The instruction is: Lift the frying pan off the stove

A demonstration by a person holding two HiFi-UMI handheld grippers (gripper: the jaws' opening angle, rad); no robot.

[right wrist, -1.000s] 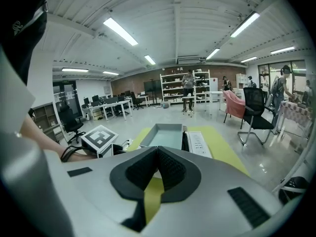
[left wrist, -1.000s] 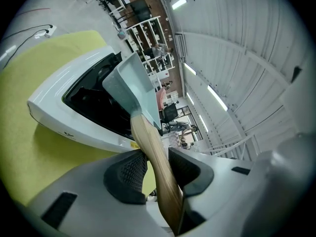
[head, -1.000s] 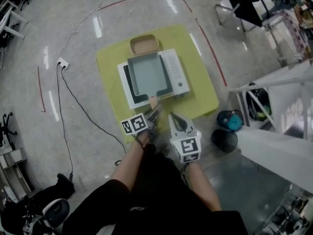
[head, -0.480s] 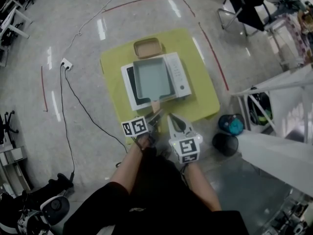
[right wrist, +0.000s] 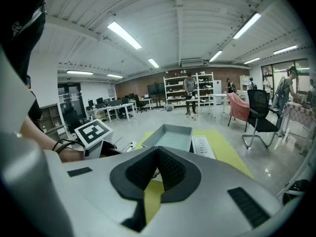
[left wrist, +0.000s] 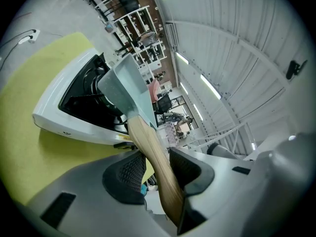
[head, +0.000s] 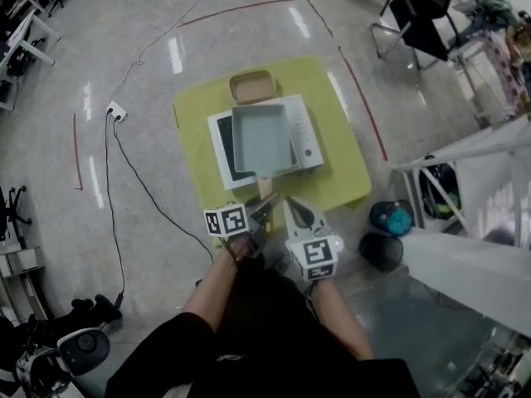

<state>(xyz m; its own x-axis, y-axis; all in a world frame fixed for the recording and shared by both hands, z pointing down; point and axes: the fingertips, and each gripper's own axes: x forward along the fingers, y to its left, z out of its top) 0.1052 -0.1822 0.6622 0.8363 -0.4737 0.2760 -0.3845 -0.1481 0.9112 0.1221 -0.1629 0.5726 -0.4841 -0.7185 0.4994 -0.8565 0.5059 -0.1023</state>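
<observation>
- The frying pan (head: pixel 260 139) still sits on the stove (head: pixel 305 133), not lifted.
- Left gripper (left wrist: pixel 156 158): fingers are opening, with the wooden handle (left wrist: pixel 146 137) between them.
- Right gripper (right wrist: pixel 157 169): fingers stay closed together, empty.

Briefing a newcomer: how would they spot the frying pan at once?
A yellow-green mat lies on the grey floor, with a flat white stove at its middle. The frying pan sits on that stove: square, pale grey-blue, with a light wooden handle pointing at the mat's near edge. The tan tray behind the stove is smaller and has no handle.
</observation>
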